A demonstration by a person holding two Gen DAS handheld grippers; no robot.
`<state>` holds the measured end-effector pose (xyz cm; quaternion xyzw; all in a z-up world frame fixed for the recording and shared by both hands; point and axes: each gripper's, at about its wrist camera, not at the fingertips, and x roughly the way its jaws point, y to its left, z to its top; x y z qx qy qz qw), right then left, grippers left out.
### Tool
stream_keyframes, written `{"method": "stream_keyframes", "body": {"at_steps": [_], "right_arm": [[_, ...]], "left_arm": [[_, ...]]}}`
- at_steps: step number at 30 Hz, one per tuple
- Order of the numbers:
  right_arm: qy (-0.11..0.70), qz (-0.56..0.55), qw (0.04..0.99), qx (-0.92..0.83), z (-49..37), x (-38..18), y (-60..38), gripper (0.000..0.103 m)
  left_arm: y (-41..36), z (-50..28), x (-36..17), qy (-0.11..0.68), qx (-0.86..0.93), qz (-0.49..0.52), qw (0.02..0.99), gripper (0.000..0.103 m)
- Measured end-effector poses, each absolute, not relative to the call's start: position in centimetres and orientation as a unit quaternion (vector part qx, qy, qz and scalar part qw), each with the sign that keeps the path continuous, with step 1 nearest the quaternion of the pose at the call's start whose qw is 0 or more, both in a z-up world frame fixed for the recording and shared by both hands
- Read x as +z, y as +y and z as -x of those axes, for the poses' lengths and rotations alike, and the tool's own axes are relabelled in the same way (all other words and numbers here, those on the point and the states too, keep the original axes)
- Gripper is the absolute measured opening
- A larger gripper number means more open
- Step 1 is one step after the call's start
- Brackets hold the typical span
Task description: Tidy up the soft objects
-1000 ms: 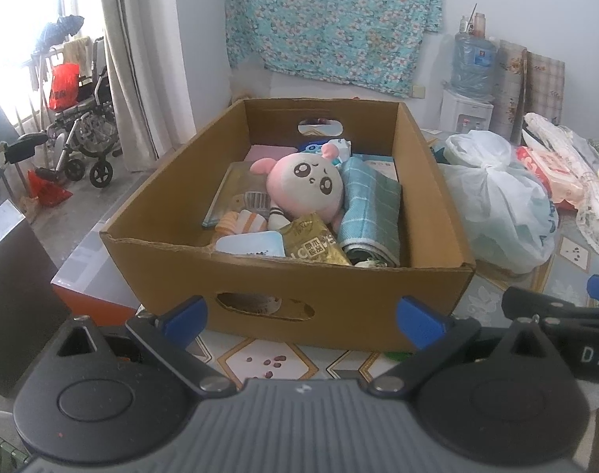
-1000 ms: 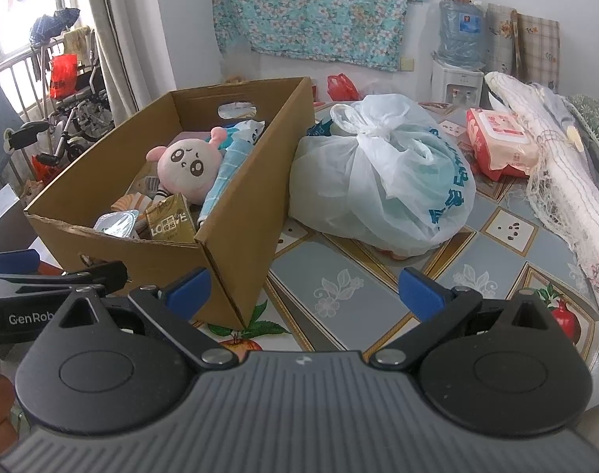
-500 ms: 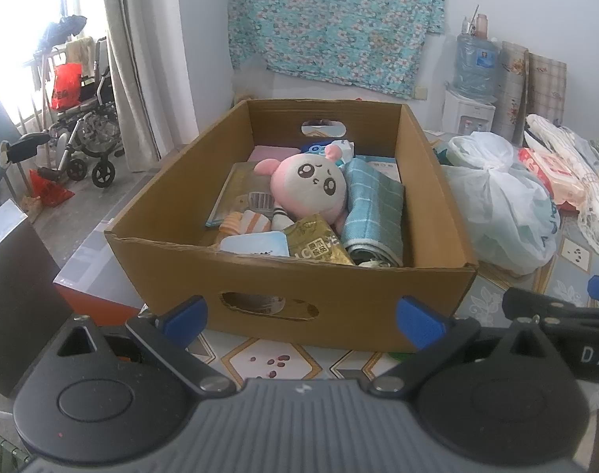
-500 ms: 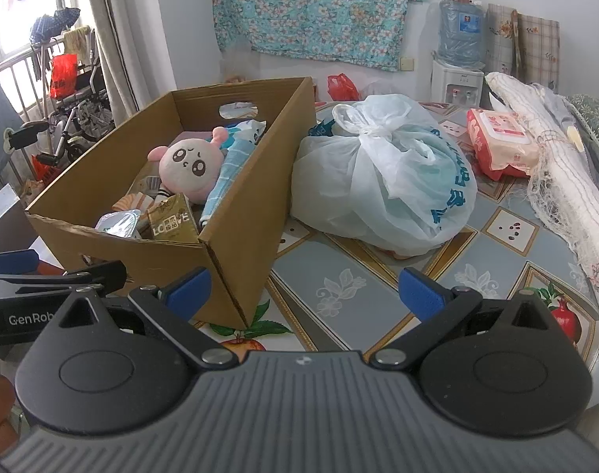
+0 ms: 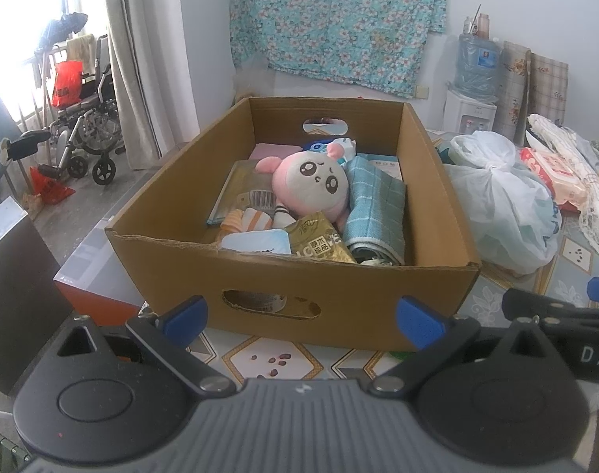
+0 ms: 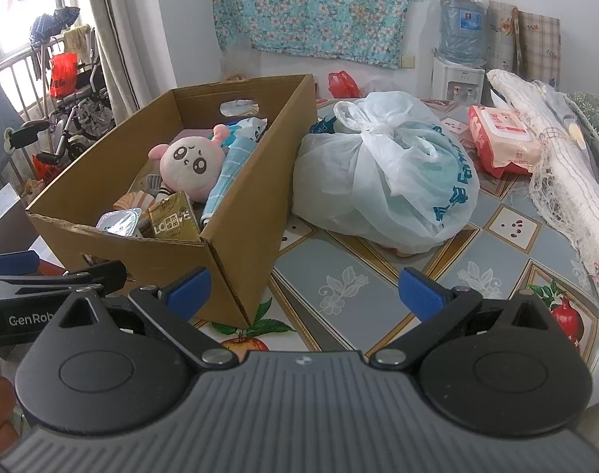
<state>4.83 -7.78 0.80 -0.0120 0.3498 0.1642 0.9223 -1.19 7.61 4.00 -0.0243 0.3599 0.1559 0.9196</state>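
Note:
A brown cardboard box (image 5: pixel 291 280) (image 6: pixel 244 232) stands on the patterned table. Inside lie a pink plush doll (image 5: pixel 309 183) (image 6: pixel 191 165), a folded teal towel (image 5: pixel 374 209) (image 6: pixel 228 173), striped socks (image 5: pixel 246 220), a gold snack packet (image 5: pixel 319 242) (image 6: pixel 171 218) and other packets. My left gripper (image 5: pixel 301 315) hangs open in front of the box's near wall, nothing between its blue fingertips. My right gripper (image 6: pixel 303 291) is open too, near the box's front right corner, over the bare tablecloth. Each gripper shows at the edge of the other's view.
A tied white plastic bag (image 6: pixel 386 177) (image 5: pixel 504 201) sits right of the box. A red wet-wipes pack (image 6: pixel 504 138) and a rolled white net cloth (image 6: pixel 567 181) lie further right. A wheelchair (image 5: pixel 82 134) and an orange-sided cabinet (image 5: pixel 98 276) stand left, below table level.
The left wrist view has drifted slightly, so the box sits a little further right and higher in frame. Both grippers stay open and the box contents have not moved.

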Motion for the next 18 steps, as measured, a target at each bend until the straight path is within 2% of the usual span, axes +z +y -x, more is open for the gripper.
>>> {"method": "stream_keyframes", "body": {"at_steps": [18], "right_arm": [[0.353, 0.012, 0.921, 0.167, -5.08, 0.77, -7.72, 0.102]], "left_arm": [[7.61, 1.22, 3.99, 0.36, 0.158, 0.025, 0.919, 0.103]]}}
